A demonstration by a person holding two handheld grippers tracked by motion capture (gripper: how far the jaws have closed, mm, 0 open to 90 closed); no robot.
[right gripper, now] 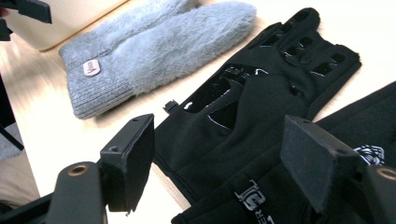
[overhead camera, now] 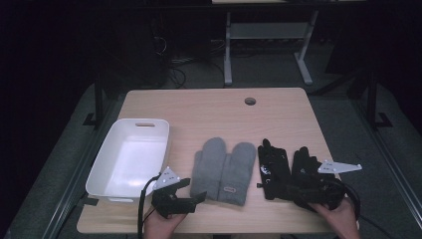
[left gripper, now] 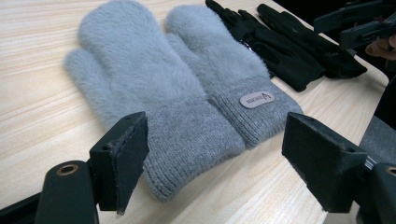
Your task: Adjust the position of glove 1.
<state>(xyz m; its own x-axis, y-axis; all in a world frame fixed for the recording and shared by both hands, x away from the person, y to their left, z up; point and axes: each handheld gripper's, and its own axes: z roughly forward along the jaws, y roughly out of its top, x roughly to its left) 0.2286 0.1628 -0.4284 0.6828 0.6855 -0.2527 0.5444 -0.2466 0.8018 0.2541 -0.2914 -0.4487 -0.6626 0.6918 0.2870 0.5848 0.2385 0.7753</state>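
Note:
A pair of fluffy grey mittens (overhead camera: pixel 224 169) lies flat in the middle of the wooden table (overhead camera: pixel 214 114), cuffs toward me. To their right lies a pair of black gloves (overhead camera: pixel 278 167). My left gripper (overhead camera: pixel 195 190) hovers open just left of the mitten cuffs. In the left gripper view the mittens (left gripper: pixel 177 79) lie ahead of the open left gripper (left gripper: pixel 215 135), with nothing held. My right gripper (overhead camera: pixel 301 191) stands open low over the wrist end of the black gloves. The right gripper view has the black gloves (right gripper: pixel 261 102) under the empty right gripper (right gripper: pixel 219 130).
A white plastic tub (overhead camera: pixel 130 158) with nothing in it stands at the table's left, close to my left hand. A round cable hole (overhead camera: pixel 250 101) sits near the far edge. Beyond the table stand a desk frame (overhead camera: pixel 268 45) and cables on a dark floor.

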